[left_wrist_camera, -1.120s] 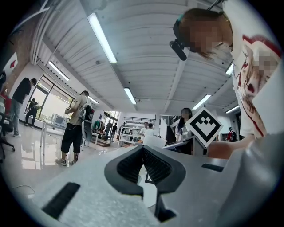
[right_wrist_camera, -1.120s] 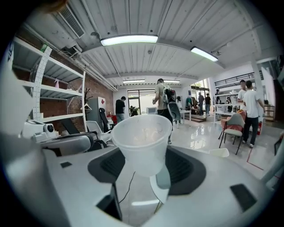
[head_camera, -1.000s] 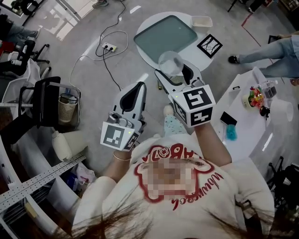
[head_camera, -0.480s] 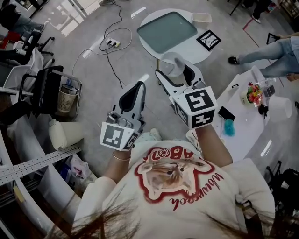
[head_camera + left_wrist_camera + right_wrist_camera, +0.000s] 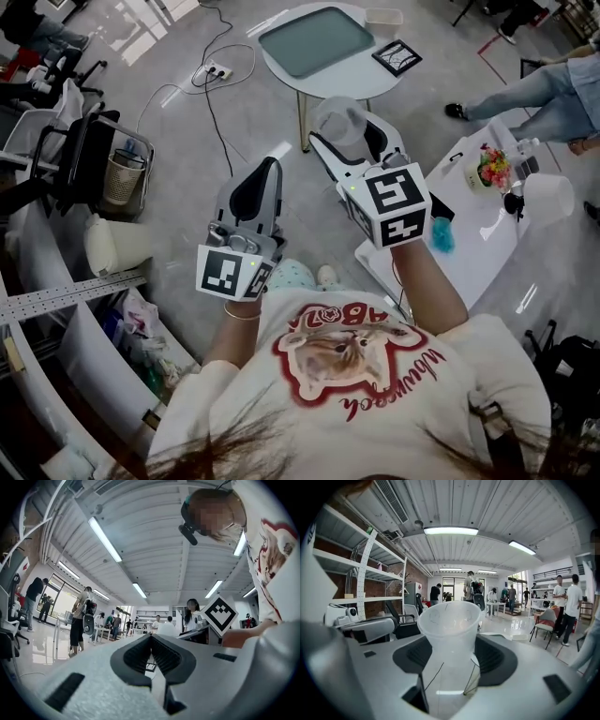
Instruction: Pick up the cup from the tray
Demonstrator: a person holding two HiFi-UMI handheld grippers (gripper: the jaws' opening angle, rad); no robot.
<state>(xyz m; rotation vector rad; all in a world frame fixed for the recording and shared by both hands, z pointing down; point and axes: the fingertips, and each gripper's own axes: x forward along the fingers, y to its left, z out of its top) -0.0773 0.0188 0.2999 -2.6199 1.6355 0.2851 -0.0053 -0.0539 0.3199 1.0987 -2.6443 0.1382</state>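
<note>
The clear plastic cup (image 5: 339, 120) sits clamped in the right tool (image 5: 348, 141), up in the air above the glossy grey floor (image 5: 187, 159). It is well apart from the tray (image 5: 317, 39) on the round white worktop (image 5: 370, 82). The left tool (image 5: 265, 171) is clenched on nothing.

head view steeply down from above; gripper views close along their jaws

We've got a cloudy see-through white cup (image 5: 449, 620); a grey-green tray (image 5: 316, 41) on a white table (image 5: 328, 86); a black-and-white patterned marker cube (image 5: 394, 204); a cream shirt (image 5: 422, 394) with red print.
</note>
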